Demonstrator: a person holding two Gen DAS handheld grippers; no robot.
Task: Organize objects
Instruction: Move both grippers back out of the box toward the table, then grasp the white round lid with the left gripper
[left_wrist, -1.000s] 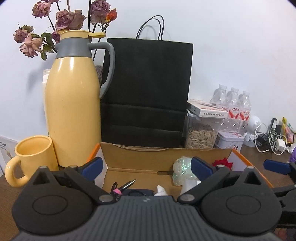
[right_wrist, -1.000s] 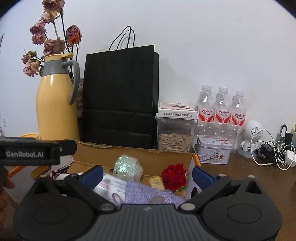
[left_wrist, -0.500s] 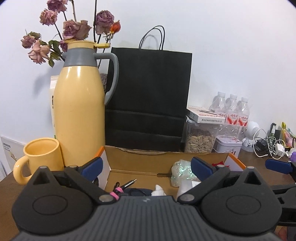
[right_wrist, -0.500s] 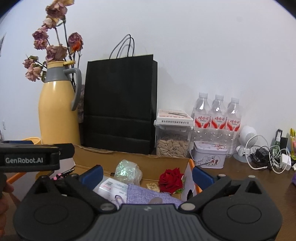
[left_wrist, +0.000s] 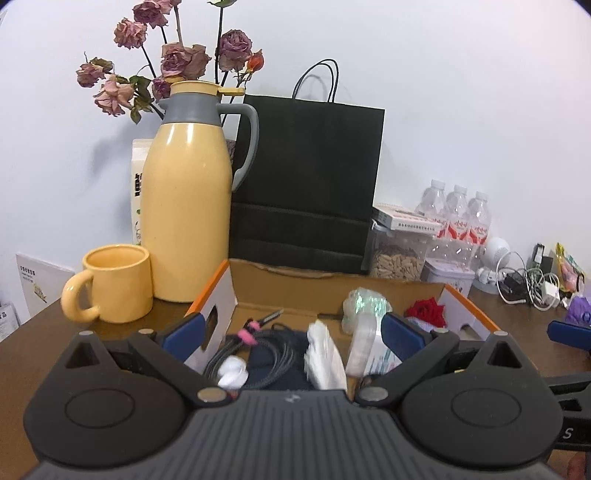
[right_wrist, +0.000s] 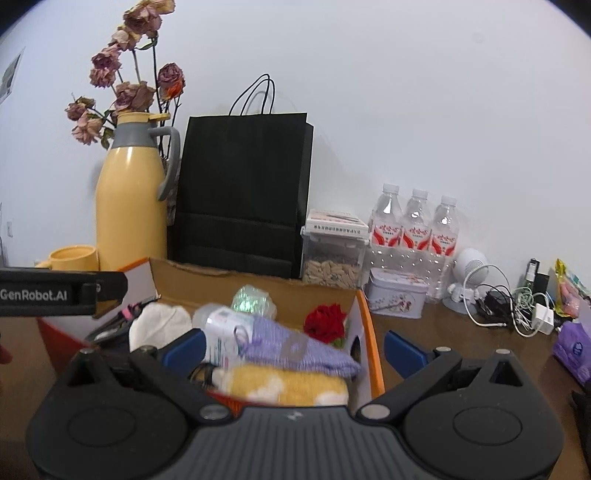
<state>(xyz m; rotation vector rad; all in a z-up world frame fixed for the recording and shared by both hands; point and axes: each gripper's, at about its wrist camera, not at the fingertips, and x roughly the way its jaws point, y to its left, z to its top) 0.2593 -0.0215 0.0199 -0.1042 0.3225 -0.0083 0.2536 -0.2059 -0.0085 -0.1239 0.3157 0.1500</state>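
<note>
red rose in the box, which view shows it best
The right wrist view: the red rose shows whole against the cardboard box wall. In the left wrist view only its top peeks above the left gripper's right finger.

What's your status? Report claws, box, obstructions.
Left claw open, empty. Right claw open, empty. Cardboard box full of clutter, untouched. Nothing blocking.

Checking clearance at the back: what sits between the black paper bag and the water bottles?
Right wrist view: a clear container of seeds with a flat box on its lid.
</note>
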